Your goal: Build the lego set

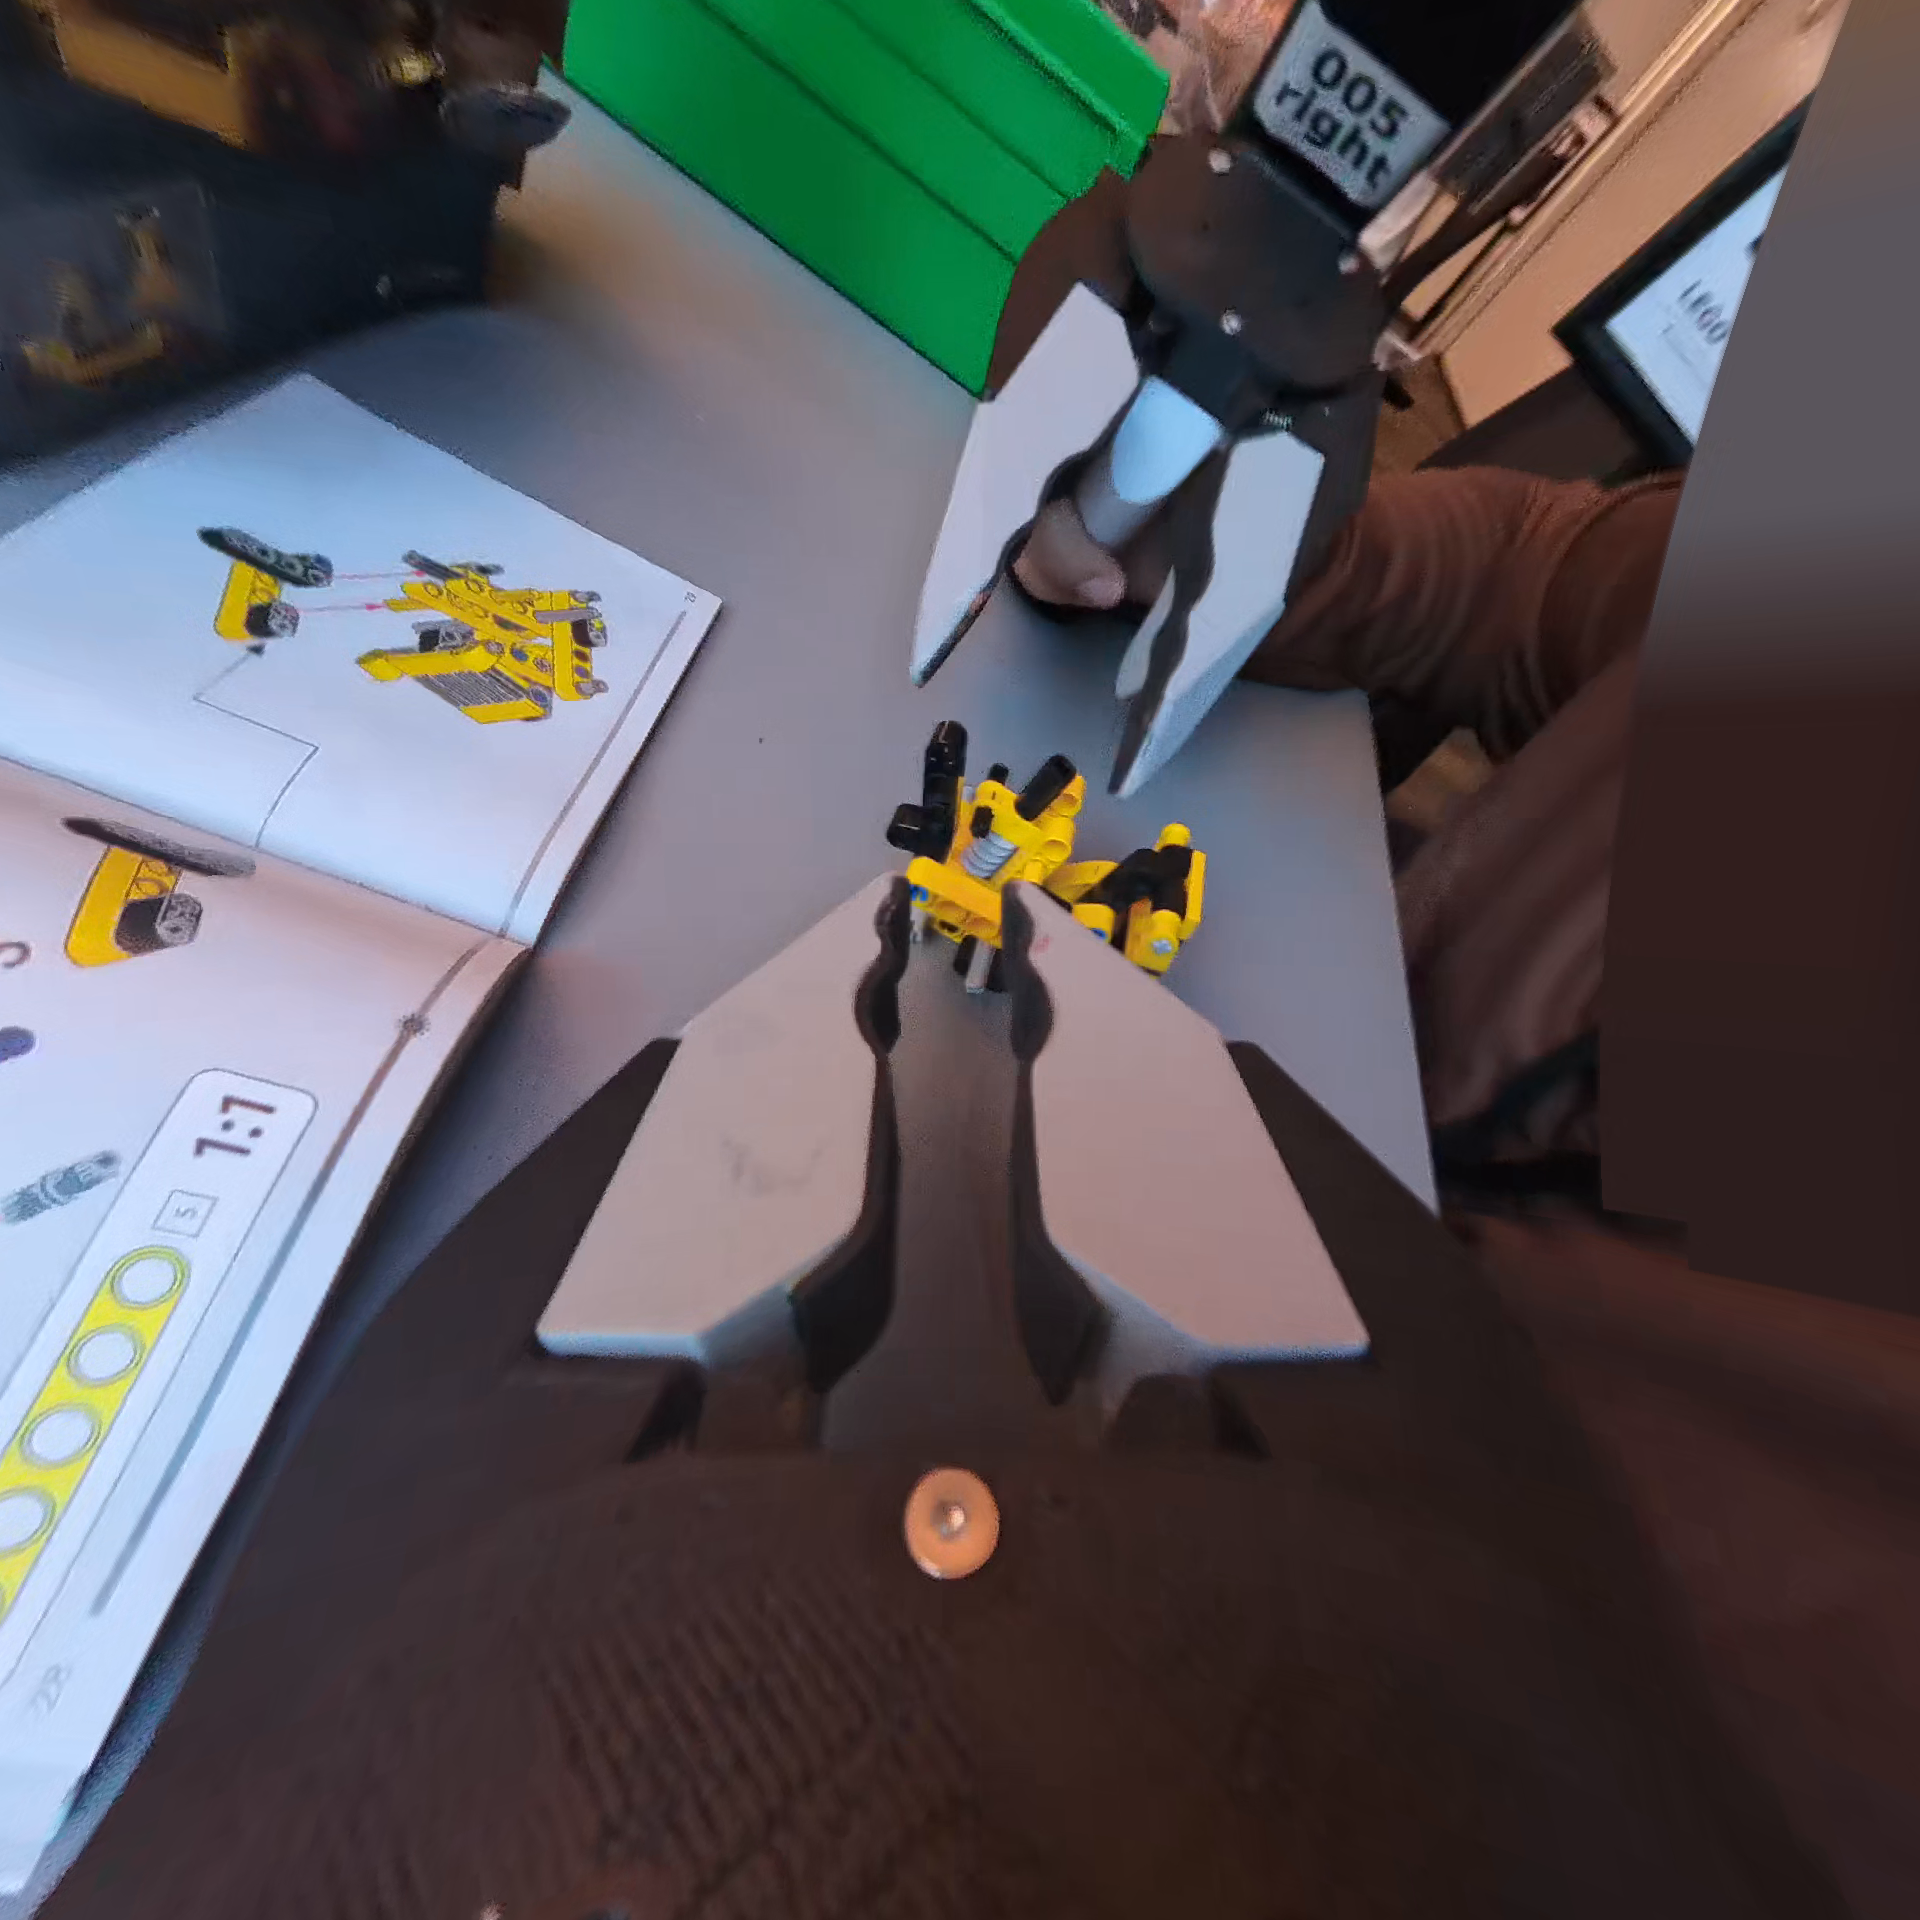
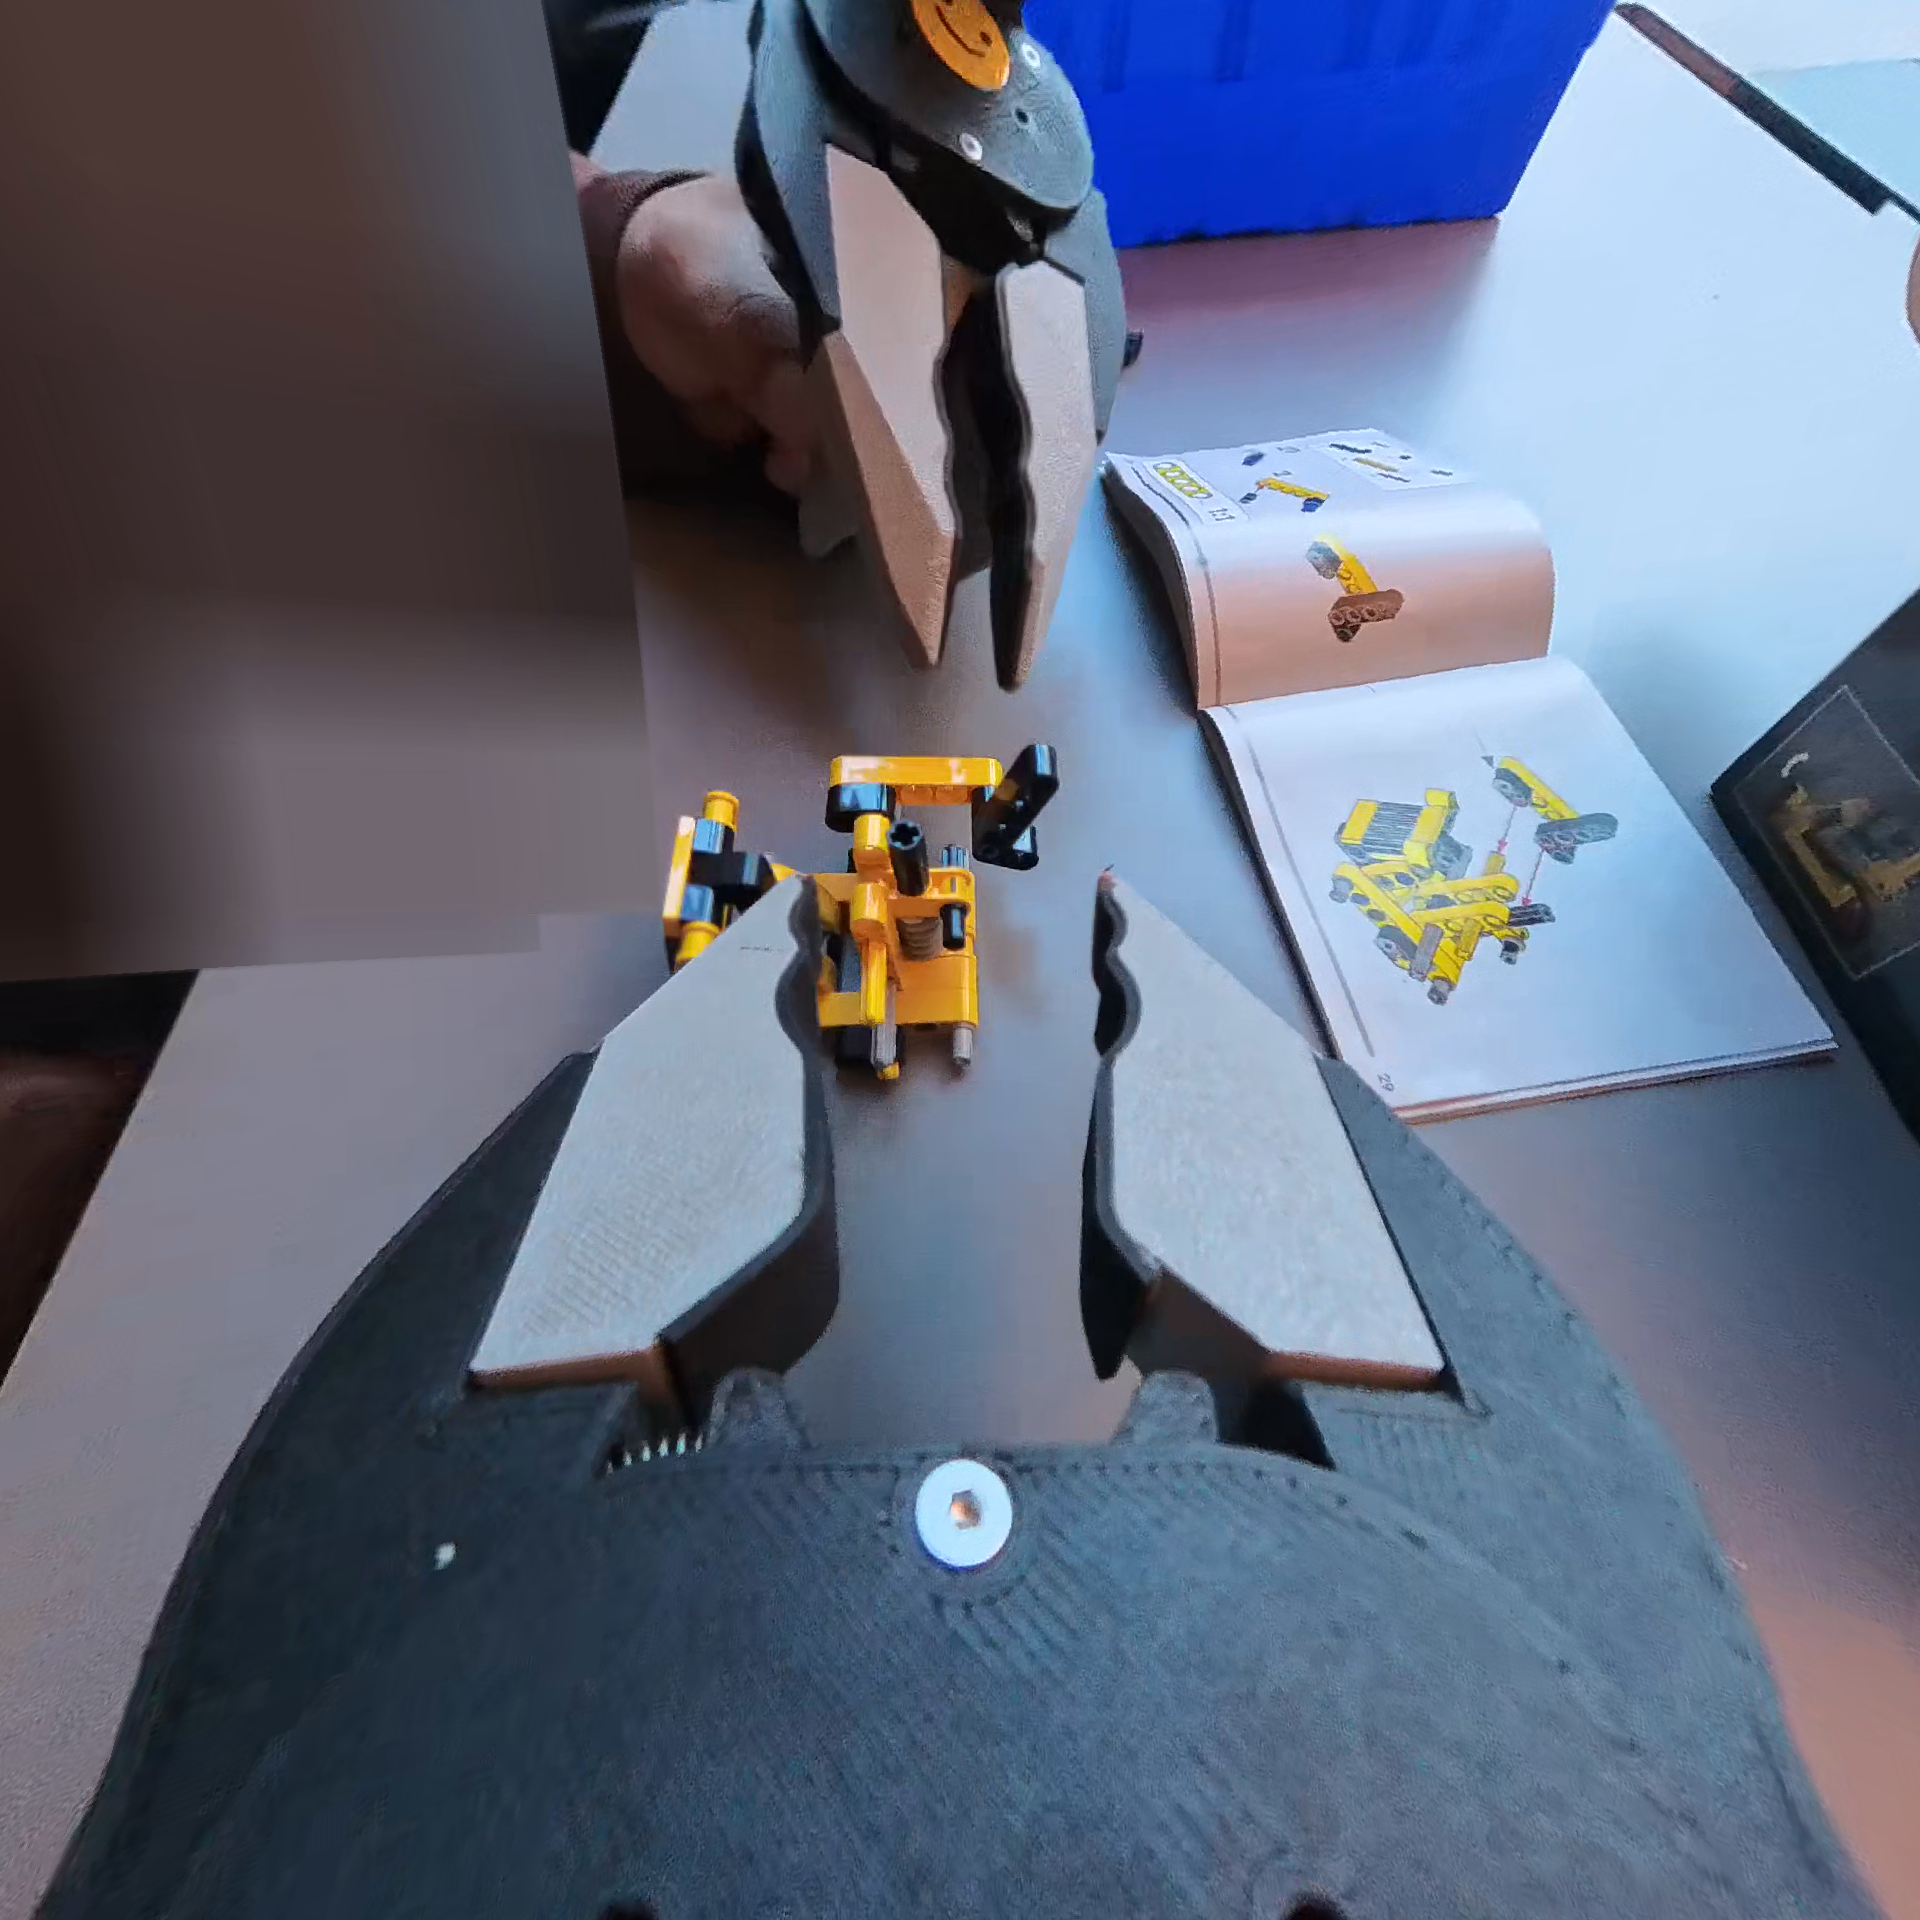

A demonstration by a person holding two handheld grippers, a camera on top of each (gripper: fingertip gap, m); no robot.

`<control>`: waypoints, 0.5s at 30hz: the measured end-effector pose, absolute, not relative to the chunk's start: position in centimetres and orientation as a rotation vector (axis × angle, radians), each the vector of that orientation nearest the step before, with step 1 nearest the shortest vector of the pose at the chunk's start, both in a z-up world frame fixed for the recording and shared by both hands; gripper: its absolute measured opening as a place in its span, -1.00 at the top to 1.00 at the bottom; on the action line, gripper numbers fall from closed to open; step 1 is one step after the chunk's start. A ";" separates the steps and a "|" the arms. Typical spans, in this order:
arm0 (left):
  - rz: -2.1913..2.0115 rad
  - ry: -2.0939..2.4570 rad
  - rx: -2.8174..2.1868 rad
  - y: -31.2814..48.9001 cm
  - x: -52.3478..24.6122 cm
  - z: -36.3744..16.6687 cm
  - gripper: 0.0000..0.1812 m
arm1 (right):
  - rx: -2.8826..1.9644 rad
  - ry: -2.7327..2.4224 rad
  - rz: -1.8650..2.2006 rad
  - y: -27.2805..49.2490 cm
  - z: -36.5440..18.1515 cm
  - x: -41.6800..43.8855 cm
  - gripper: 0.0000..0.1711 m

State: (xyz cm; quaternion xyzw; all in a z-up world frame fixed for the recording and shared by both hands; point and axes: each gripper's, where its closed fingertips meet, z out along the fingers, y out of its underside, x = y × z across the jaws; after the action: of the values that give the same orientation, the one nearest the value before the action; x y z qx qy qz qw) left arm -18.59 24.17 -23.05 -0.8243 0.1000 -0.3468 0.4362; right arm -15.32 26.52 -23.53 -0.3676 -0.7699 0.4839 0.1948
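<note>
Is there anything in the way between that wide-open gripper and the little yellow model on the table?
Nothing visible blocks it. The right gripper is open, and the yellow lego model sits on the table just past its fingertips. The left gripper approaches from the far side, not in between.

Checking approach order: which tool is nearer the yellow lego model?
Right tool, probably: its open fingers flank the yellow lego model. Left tool hovers just short of it, fingers nearly together.
</note>
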 end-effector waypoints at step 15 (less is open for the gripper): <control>-1.394 0.046 -2.164 23.7 -15.8 -24.4 0.76 | -0.922 -2.205 1.125 24.3 -24.9 -16.6 0.53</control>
State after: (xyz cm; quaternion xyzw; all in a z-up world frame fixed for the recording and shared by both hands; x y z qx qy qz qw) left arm -15.82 23.66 -24.44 -0.8071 0.0173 -0.5197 0.2798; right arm -16.60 24.30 -24.86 -0.3381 -0.8087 0.4128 0.2475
